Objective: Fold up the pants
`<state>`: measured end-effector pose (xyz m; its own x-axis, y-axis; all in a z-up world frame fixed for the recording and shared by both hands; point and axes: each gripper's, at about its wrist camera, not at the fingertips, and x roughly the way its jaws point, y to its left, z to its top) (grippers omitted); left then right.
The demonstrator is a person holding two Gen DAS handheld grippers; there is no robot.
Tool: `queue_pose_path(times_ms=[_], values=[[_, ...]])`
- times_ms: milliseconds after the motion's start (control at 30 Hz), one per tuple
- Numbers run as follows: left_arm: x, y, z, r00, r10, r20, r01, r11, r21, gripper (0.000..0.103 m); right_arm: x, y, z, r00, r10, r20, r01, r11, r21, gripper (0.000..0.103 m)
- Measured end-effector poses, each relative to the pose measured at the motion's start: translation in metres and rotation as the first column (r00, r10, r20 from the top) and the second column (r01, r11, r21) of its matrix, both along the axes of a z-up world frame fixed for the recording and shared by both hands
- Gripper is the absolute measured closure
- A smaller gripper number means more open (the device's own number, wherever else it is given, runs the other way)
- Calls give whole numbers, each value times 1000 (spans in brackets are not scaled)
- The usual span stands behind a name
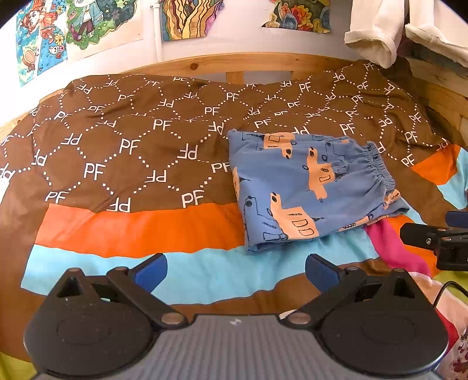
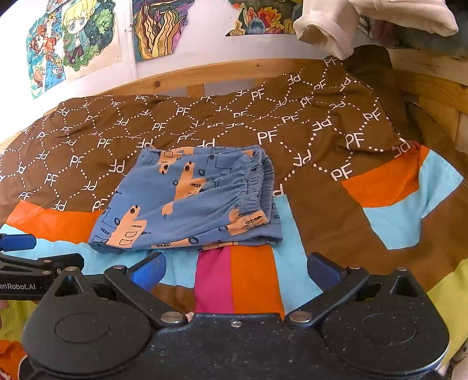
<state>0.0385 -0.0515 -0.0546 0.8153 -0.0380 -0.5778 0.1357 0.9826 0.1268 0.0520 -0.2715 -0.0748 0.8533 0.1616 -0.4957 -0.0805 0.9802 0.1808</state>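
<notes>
Blue pants point(image 1: 307, 187) with a peach car print lie folded in a compact rectangle on the bed cover, elastic waistband to the right. They show in the right wrist view too, pants point(image 2: 190, 204), just ahead of the fingers. My left gripper point(image 1: 235, 270) is open and empty, held back from the near edge of the pants. My right gripper point(image 2: 235, 270) is open too, nothing between its blue fingers point(image 2: 147, 273), and it hovers just short of the pants' near edge. The right gripper shows at the right edge of the left wrist view, and the left at the left edge of the right wrist view.
A brown bed cover point(image 1: 131, 140) with white PF lettering and orange, light blue and pink blocks spreads over the bed. A wooden bed frame point(image 1: 234, 62) runs behind it. A white garment point(image 1: 377, 32) hangs at the upper right. Drawings point(image 1: 87, 26) hang on the wall.
</notes>
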Motion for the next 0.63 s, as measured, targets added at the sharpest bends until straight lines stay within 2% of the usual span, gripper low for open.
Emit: queue_pose_path(times_ms=[267, 400, 633], values=[[1, 1, 0, 1000, 0, -10, 0, 1000, -2, 0, 1, 0, 0, 1000, -2, 2, 2, 1000, 0, 1], [3, 2, 0, 999, 28, -29, -28, 1000, 0, 0, 1, 0, 0, 1000, -3, 3, 3, 1000, 1, 1], [1, 9, 0, 999, 25, -29, -27, 999, -45, 0, 1, 1, 0, 1000, -4, 2, 4, 1000, 0, 1]])
